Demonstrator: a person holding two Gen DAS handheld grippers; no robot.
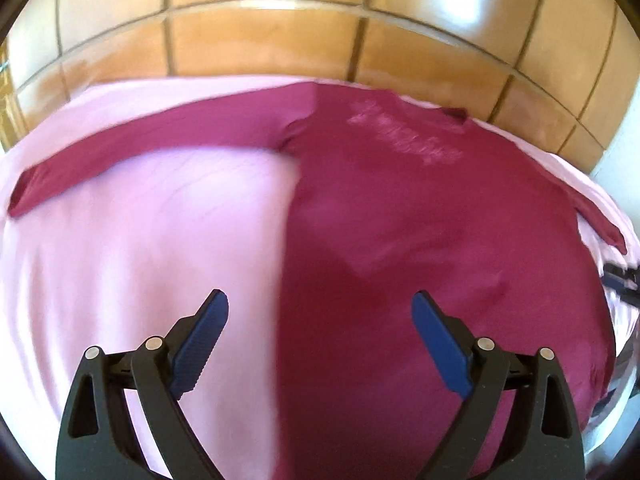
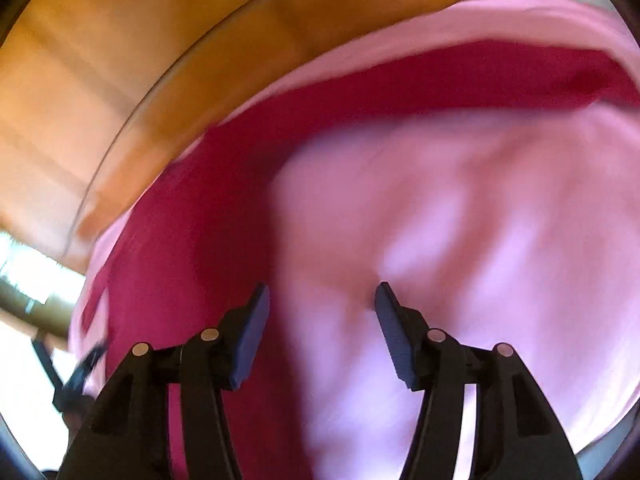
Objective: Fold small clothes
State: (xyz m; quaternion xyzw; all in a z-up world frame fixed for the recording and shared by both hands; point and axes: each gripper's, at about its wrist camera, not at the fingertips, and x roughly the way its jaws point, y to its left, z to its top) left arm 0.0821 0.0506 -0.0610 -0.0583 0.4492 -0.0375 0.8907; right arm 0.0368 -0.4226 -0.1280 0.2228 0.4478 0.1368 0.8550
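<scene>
Long-sleeved crimson cotton shirt [image 1: 400, 208] spread flat on pink sheet [image 1: 140, 240].
Soft, light, limp fabric is judged; sleeve cuff is advised as hold. Left gripper [image 1: 320, 316] and right gripper [image 2: 322, 304] are released, empty.

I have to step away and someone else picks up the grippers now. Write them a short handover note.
Left gripper: open, empty, over the shirt's hem side.
Right gripper: open, empty, above the shirt edge and the pink cloth.
Maroon long-sleeved shirt: spread flat on the pink cloth, print up, one sleeve stretched out to the side, the other sleeve along the far edge.
Done: shirt laid out.
Left: all folds, sleeves first, then the body. The right view is blurred.
</scene>
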